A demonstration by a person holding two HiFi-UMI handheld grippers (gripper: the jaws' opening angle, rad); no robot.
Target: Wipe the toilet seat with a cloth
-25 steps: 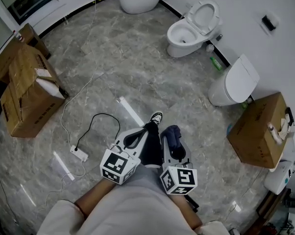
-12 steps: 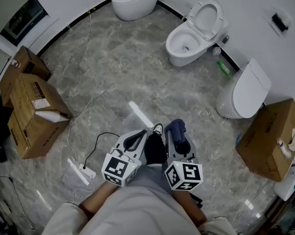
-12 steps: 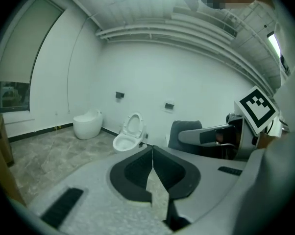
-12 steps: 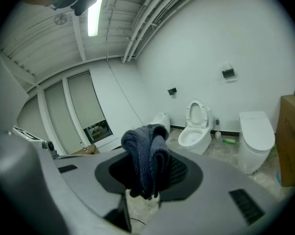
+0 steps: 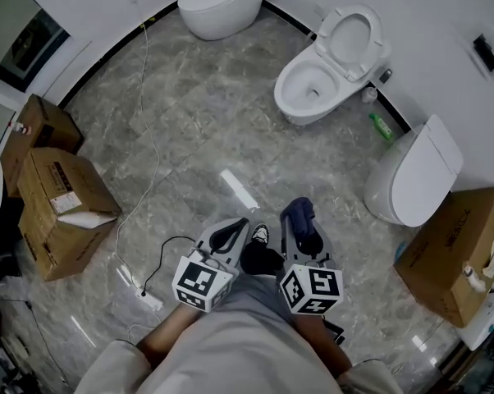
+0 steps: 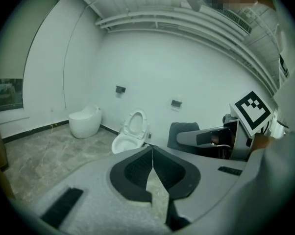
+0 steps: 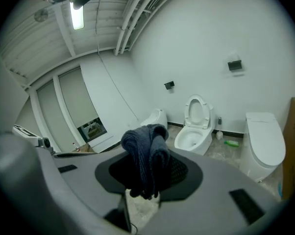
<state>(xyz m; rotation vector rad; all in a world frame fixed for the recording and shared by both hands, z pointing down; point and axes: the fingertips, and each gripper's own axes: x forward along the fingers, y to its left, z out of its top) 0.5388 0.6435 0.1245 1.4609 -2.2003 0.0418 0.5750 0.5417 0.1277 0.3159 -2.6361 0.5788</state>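
**Dark cloth clamped in the right gripper, open toilet ahead at 1 o'clock**

The room is a bare bathroom with white walls (image 5: 444, 6) and a floor (image 5: 189, 121) of grey marble-like tiles that shine a little. In the head view, a closed white toilet (image 5: 415, 171) stands at 2 o'clock from the grippers. The open toilet (image 5: 321, 80) stands at 1 o'clock, and an egg-shaped white toilet (image 5: 218, 2) at 12 o'clock. All three are against the wall.

Cardboard boxes (image 5: 62, 212) lie at 9 o'clock, and another cardboard box (image 5: 452, 249) at 3 o'clock. A thin cable with a power strip (image 5: 148, 300) runs over the floor at 8 o'clock. A small green bottle (image 5: 381, 125) lies between the open toilet and the closed one.

The toilet seat (image 5: 351, 35) is white and oval, and it is raised up toward the wall.

The cloth (image 7: 146, 151) is dark blue, thick and folded into a bundle. It is well apart from the seat. The right gripper (image 5: 304, 240) has its jaws pressed on it, so the bundle sticks up and over the jaw tips.

The left gripper (image 6: 152, 153) is just beside it at 9 o'clock, with its jaws together and nothing between them.
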